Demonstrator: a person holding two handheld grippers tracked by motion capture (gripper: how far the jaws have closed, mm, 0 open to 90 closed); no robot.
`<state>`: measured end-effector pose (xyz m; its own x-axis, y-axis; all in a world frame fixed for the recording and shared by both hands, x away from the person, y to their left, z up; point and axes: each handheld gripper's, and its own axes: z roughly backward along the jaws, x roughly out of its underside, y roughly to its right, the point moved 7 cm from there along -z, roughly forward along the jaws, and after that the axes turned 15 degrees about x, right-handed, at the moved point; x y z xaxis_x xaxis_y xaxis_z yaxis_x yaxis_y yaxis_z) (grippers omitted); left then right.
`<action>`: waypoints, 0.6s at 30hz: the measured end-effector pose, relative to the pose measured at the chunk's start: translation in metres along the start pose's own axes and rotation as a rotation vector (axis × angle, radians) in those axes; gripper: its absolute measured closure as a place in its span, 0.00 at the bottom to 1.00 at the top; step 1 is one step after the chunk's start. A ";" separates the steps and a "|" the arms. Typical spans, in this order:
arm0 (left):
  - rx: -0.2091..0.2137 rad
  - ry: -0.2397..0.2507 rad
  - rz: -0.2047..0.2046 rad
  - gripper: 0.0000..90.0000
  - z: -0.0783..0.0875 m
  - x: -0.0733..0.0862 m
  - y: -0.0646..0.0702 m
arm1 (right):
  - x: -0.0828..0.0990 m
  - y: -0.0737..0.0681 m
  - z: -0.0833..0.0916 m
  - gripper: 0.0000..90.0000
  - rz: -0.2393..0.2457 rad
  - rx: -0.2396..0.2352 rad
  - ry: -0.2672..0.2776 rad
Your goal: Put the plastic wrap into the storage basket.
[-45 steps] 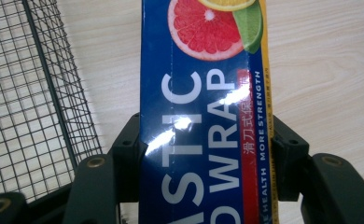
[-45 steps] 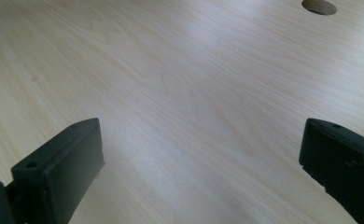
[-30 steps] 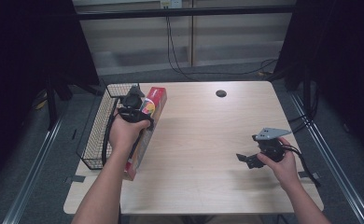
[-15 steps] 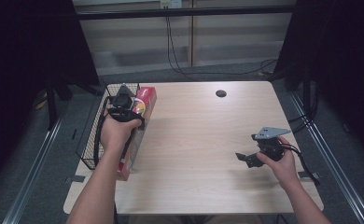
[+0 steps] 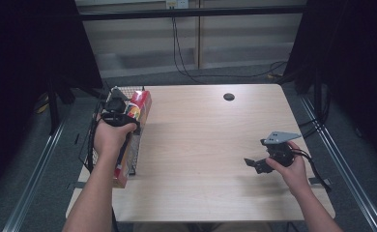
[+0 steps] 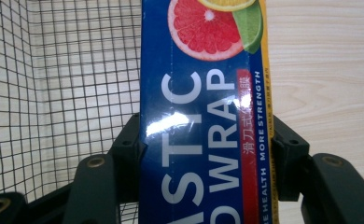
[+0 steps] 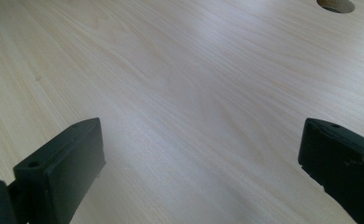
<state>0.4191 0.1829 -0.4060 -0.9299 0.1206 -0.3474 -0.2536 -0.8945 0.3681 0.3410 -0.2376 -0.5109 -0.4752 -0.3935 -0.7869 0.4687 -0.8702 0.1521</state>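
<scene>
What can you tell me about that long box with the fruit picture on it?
The plastic wrap box is long, narrow and glossy, seemingly cardboard. It is dark blue with big white letters, a yellow edge, a red strip, and a grapefruit and lime picture; from above one end looks red. The left gripper clamps its sides. It is by the right wall of the wire basket at the table's left edge.

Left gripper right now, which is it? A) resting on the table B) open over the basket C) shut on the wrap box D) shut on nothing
C: in the left gripper view both jaws of the left gripper press the sides of the wrap box, which hangs beside the mesh basket.
</scene>
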 end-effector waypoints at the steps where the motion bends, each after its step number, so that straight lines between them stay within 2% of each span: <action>1: -0.002 0.002 0.005 0.48 0.001 0.000 -0.001 | 0.000 0.000 0.000 0.00 0.001 0.000 -0.001; 4: -0.010 -0.001 0.004 0.48 0.002 0.000 -0.005 | 0.000 0.000 0.000 0.00 0.000 0.003 -0.001; 10: -0.008 0.017 0.040 0.48 0.003 0.001 -0.011 | 0.000 0.000 0.000 0.00 0.003 0.003 -0.002; 11: -0.012 0.012 0.033 0.48 0.003 0.001 -0.013 | 0.000 0.000 0.001 0.00 0.002 0.001 -0.003; 18: -0.029 0.018 0.068 0.48 0.003 0.003 -0.021 | 0.000 -0.001 0.001 0.00 -0.001 -0.003 0.001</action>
<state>0.4209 0.2029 -0.4120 -0.9397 0.0514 -0.3382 -0.1817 -0.9127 0.3660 0.3400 -0.2374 -0.5105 -0.4747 -0.3921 -0.7880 0.4701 -0.8698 0.1496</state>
